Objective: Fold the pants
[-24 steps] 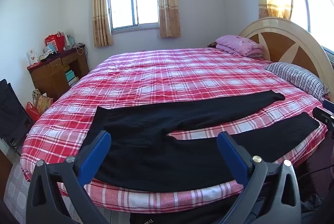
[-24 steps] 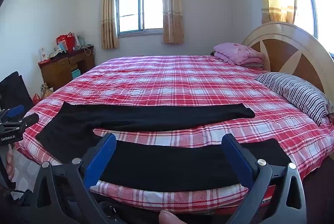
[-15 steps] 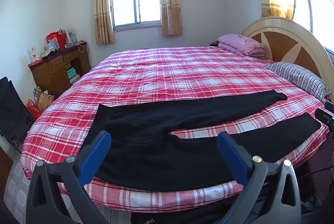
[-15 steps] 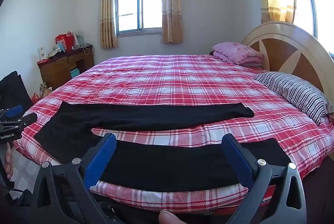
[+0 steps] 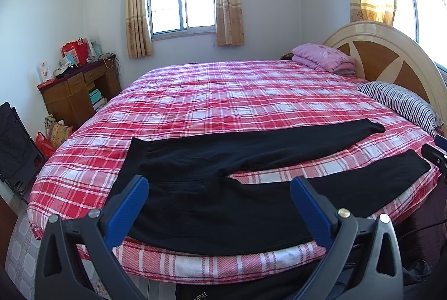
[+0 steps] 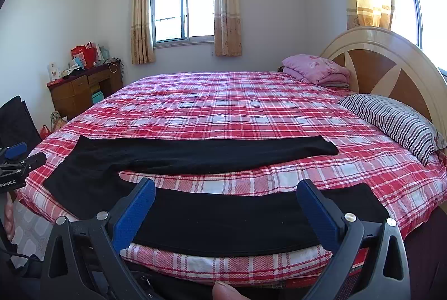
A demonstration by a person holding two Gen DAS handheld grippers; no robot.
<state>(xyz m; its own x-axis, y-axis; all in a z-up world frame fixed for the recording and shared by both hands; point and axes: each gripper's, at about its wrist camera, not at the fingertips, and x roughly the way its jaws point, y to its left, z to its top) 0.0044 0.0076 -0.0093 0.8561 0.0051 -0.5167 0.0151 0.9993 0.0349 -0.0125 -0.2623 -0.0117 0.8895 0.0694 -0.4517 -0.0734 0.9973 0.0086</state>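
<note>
Lying flat across the near edge of a round bed with a red-and-white plaid cover: black pants, waistband toward the left, two legs stretched toward the right and parted by a strip of plaid. Far leg ending short of a striped pillow; near leg running along the mattress rim. Poised above the seat and waist end, the left gripper, blue-padded fingers spread wide, nothing between them but air, no contact with the cloth. Poised over the near leg, the right gripper, fingers likewise wide apart and empty, clear of the fabric. Glimpsed at the left edge of the right wrist view, part of the left gripper; at the right edge of the left wrist view, a tip of the right one. Showing at the bottom of the right wrist view, a fingertip of the person. Beyond: folded pink bedding by the curved wooden headboard, a cluttered brown desk against the left wall, a curtained window behind.
</note>
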